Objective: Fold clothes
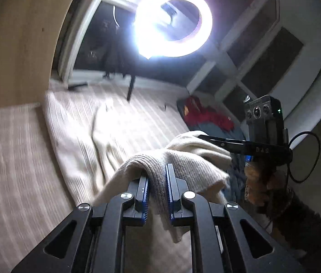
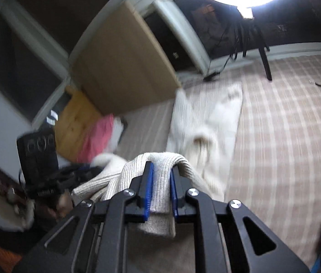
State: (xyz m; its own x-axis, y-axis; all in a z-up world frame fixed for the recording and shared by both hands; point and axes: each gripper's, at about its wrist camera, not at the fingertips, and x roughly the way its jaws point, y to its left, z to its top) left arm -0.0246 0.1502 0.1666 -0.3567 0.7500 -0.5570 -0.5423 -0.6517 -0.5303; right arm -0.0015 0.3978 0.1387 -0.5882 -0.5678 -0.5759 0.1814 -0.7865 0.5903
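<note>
Cream ribbed-knit sweater (image 1: 96,132), soft and thick, spread over checked beige-and-white woven bed cover (image 1: 12,159); far part flat, near part lifted and draped in rounded folds.

Left tongs (image 1: 157,177): black metal linkage arms, silver pivot screws, blue toothed pads. Clamped on a fold of the knit's ribbed hem band; cloth bulging up between the pads in a hump, loose end hanging below.

Right tongs (image 2: 161,177): same black build, blue pads. Pinched shut on another ribbed fold of the same sweater, knit looped over the tips, short tail drooping under.

Stretch of knit between the two grips slack, sagging in a soft curve.

From left wrist view: right tongs' black boxy camera housing (image 1: 264,116) with round lenses and a small green light, thin black cable looped beside it, hand (image 1: 260,186) gripping below. From right wrist view: matching housing on the left unit (image 2: 38,150), blurred.

Surroundings: bright white ring lamp (image 1: 174,20) on thin black tripod legs; tan flat wooden board (image 1: 17,38) upright at the bed's edge; white-framed dark window panes (image 1: 274,52); crumpled red cloth (image 1: 206,113) at bed's far side; pink cloth (image 2: 96,136) beside knotty yellow pine panel (image 2: 74,118). Heavy motion blur across bed cover and background.
</note>
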